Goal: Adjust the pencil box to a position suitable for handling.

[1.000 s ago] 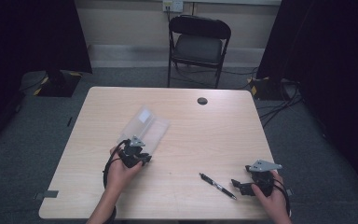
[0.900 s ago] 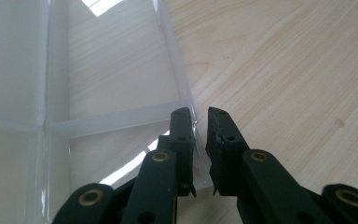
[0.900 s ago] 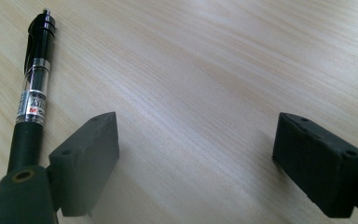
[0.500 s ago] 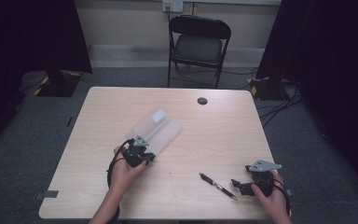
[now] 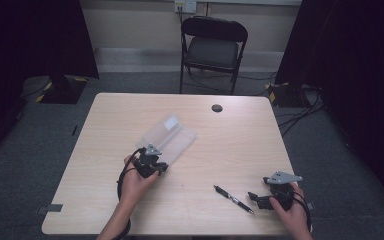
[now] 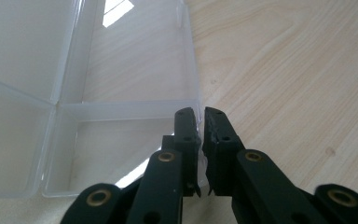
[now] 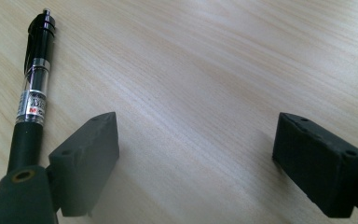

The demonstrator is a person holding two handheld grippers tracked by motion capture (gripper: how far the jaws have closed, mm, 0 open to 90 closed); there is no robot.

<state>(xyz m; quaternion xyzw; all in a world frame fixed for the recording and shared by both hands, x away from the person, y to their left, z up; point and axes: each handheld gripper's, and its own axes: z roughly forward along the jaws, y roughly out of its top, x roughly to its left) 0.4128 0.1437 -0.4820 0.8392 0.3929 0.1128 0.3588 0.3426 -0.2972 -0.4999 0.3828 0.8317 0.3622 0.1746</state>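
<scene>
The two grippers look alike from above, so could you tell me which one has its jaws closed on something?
The left gripper: its jaws pinch the wall of the clear plastic box. The right gripper stands wide open over bare table, beside the black pen.

black folding chair [image 5: 214, 47], floor cables [image 5: 300, 107], wooden table [image 5: 230, 145]

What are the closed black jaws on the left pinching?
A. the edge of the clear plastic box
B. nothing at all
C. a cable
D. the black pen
A: in the left gripper view the left gripper has its jaws shut on the thin side wall of the open clear plastic box, while the black pen lies apart on the table near the right gripper, whose jaws stand wide open.
</scene>
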